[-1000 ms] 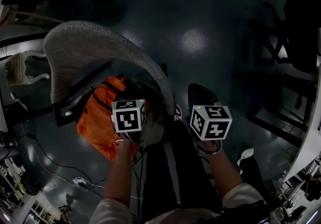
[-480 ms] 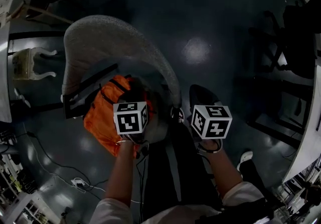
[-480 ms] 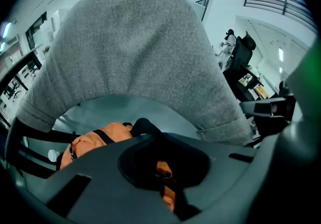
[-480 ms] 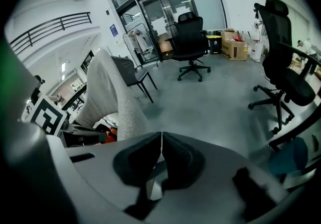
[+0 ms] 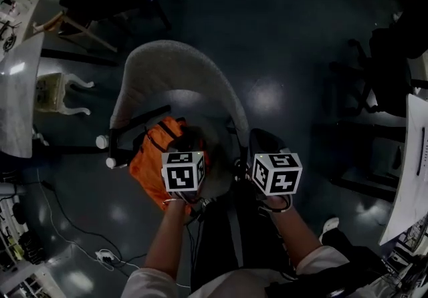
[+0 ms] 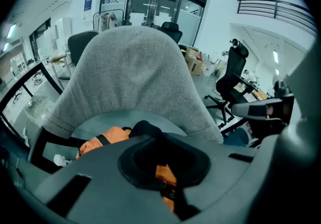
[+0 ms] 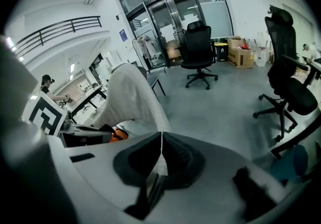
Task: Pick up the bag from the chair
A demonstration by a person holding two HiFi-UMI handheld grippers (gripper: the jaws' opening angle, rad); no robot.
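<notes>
**A:** Where is the orange fabric bag with black straps (image 5: 148, 164) found in relation to the left gripper (image 6: 163, 175)?

**B:** It is seen at the seat of the grey fabric-backed chair (image 5: 177, 73), just in front of the backrest. Most of it is spread ahead of the left gripper and to its left. Its long axis is laid slantwise, from the backrest down toward the person's left side.

**A:** Is it held?

**B:** The left gripper is closed, and a fold of orange fabric is pinched between its jaws at the bag's near right end. Whether the bag is clear of the seat cannot be told.

**A:** And the right gripper (image 7: 160, 155)?

**B:** It is closed on nothing and is held well apart from the bag, past the chair's right edge. The lift is judged to be owed to the left side alone, up and back so that the backrest is cleared.
</notes>
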